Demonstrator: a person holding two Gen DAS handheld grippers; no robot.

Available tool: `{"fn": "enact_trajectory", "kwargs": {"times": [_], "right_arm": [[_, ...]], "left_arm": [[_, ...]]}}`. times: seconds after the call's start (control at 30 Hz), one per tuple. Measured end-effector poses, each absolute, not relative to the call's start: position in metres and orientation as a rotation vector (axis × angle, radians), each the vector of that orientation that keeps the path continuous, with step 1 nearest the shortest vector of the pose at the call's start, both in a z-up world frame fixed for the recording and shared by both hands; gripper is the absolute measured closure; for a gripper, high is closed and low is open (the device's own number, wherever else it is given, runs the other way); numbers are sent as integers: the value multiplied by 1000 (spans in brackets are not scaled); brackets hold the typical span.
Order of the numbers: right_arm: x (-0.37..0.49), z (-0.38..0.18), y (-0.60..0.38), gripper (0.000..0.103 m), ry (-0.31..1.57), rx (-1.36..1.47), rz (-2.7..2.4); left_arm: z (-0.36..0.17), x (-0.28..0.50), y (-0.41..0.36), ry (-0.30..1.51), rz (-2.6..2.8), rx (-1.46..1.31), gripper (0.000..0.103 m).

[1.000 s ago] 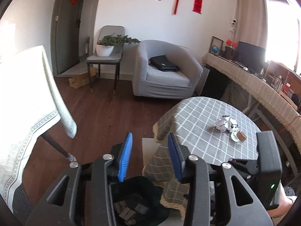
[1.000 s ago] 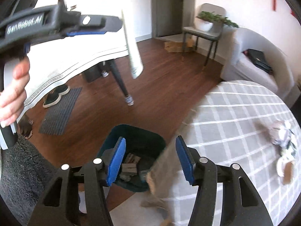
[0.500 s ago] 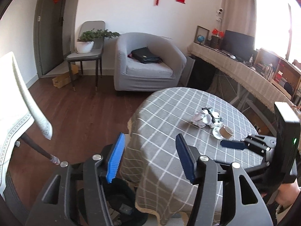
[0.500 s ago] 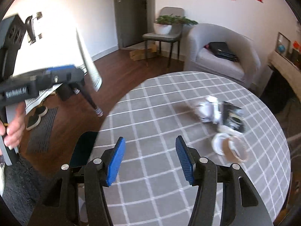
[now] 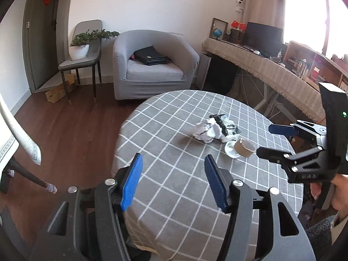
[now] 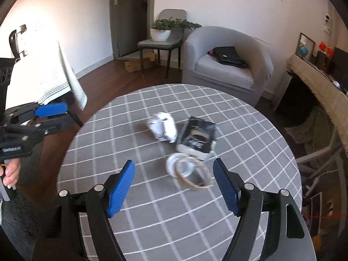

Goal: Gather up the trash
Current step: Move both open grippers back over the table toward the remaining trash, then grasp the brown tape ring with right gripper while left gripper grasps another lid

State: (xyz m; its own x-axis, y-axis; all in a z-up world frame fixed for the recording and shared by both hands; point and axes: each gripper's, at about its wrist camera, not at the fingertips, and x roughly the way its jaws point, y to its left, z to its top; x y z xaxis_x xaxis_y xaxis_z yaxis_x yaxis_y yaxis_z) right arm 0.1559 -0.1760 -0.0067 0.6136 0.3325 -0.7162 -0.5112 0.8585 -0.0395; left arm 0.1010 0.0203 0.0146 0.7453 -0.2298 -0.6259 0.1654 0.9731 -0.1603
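Jaws just opening: left gripper (image 5: 173, 179) half-wide, right gripper (image 6: 174, 187) wider; both empty.

Daylight from window (image 5: 304, 10) overexposed at upper right; white cloth (image 6: 39, 65) glares. Crumpled paper (image 6: 163, 128) motion-blurred. Strong fisheye bending, dark corner vignette.
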Motion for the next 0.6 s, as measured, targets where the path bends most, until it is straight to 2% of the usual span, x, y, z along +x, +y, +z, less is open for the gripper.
{"fn": "enact_trajectory", "kwargs": {"times": [0.07, 0.27, 0.47, 0.6], "right_arm": [[161, -10, -183, 28, 781, -235, 494], [178, -32, -197, 28, 839, -133, 564], [185, -47, -196, 28, 860, -149, 575], [191, -50, -192, 39, 863, -162, 586]], "left_arm": [[12, 105, 12, 703, -228, -95, 36], [1, 115, -9, 738, -248, -76, 34], [-10, 124, -29, 773, -285, -59, 33], [-17, 128, -40, 801, -314, -69, 31]]}}
